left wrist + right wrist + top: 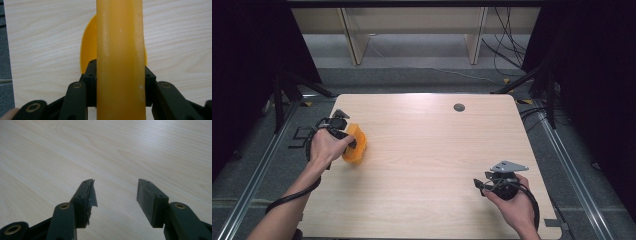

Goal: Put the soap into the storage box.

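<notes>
While the left tongs (353,144) pressed their black jaws against both sides of an orange plastic piece (355,144), the left hand (326,146) held them near the left edge of the pale wooden surface (427,150). In the left gripper view the orange piece (121,62) ran straight up between the jaws, a curved yellow rim behind it. The right tongs (478,186) stood parted with nothing between them, held by the right hand (513,206) near the front right corner, well apart from the orange piece. A small round grommet (459,107) sat near the far edge
</notes>
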The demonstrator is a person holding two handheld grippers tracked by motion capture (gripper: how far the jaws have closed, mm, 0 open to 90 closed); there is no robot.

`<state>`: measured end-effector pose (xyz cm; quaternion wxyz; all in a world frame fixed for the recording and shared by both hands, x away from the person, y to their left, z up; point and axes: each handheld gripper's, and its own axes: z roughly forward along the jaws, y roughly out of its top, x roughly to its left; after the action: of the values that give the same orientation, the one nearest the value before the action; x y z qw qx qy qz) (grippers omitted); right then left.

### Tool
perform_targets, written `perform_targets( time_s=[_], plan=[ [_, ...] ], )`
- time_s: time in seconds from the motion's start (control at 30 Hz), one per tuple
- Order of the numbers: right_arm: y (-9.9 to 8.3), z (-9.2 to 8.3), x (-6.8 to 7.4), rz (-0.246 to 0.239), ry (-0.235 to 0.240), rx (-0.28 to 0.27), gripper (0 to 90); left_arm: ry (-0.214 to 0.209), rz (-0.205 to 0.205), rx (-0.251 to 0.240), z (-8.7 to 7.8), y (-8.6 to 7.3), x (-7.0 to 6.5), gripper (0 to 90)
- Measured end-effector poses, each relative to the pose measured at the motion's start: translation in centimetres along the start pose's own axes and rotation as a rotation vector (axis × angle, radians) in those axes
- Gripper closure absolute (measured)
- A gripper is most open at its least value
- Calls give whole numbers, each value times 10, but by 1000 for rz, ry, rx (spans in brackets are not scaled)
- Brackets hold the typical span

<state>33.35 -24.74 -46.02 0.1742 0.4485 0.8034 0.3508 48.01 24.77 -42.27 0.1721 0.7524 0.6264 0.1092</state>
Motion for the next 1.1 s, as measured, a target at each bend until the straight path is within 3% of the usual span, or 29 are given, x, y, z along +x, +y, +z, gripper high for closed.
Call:
perform_targets(
  time_s=[0.07, 0.13, 0.23, 0.73, 0.87, 1.07, 1.1],
  plan=[
    [1, -3, 3, 50, -7, 24, 482, 6, -4, -5, 2, -1, -1, 605],
    [0, -1, 1, 15, -12, 8, 482, 5, -2, 3, 4, 0, -1, 604],
    [0, -3, 3, 44, -8, 20, 482, 9, -1, 3, 6, -1, -2, 604],
    [0, -1, 1, 9, -9, 11, 482, 13, 6, -4, 10, -1, -2, 603],
    [0, -2, 4, 43, -1, 20, 481, 11, 13, -5, 10, -1, -1, 601],
    [0, -1, 3, 32, -2, 13, 480, 18, 45, -16, 9, -2, 0, 591],
    [0, -2, 4, 49, -1, 21, 480, 19, 47, -24, 9, -3, 0, 588]
  ],
)
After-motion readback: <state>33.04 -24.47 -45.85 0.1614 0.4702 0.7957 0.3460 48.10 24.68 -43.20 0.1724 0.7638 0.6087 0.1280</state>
